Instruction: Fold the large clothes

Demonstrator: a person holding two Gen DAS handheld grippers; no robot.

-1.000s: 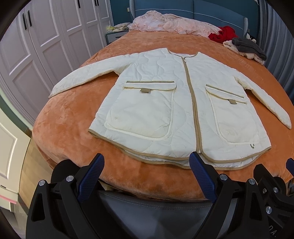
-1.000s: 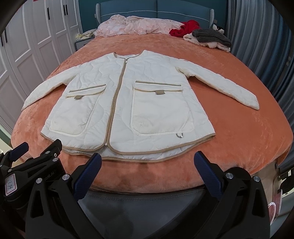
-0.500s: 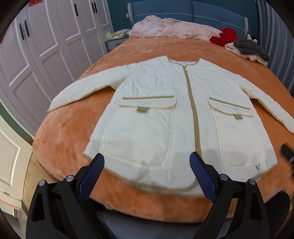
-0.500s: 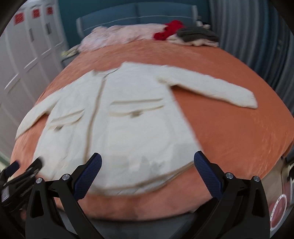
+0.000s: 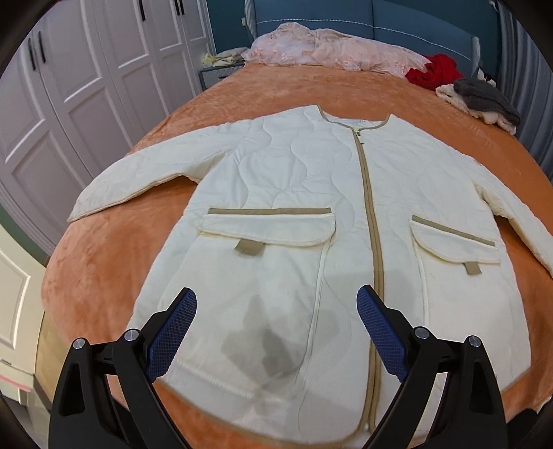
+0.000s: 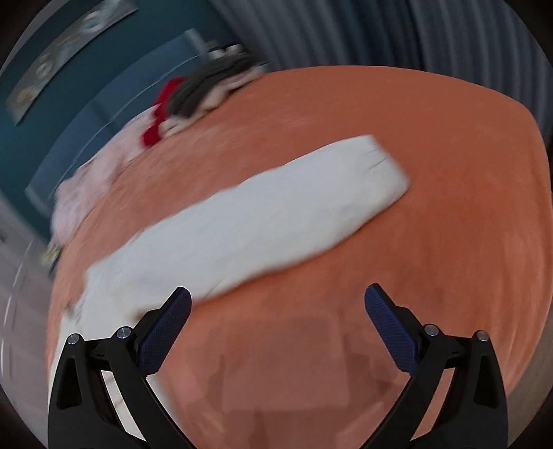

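Note:
A cream quilted jacket (image 5: 293,193) with tan trim, a tan zipper and two flap pockets lies flat, front up, sleeves spread, on an orange bedspread (image 5: 103,262). My left gripper (image 5: 276,311) is open and empty, hovering low over the jacket's lower left pocket and casting a shadow there. In the blurred right wrist view my right gripper (image 6: 278,305) is open and empty above bare bedspread (image 6: 449,241), just short of the jacket's right sleeve (image 6: 276,214), whose cuff (image 6: 383,169) points away to the right.
At the bed's head lie a pink cover (image 5: 331,51), a red garment (image 5: 435,70) and a grey and cream pile (image 5: 484,102). White wardrobe doors (image 5: 69,86) stand left. Grey curtains (image 6: 397,34) hang right. A blue headboard (image 5: 397,17) backs the bed.
Both grippers have moved forward over the bed. The left has come low over the jacket's lower front. The right has swung right and tilted toward the right sleeve. Both stayed open.

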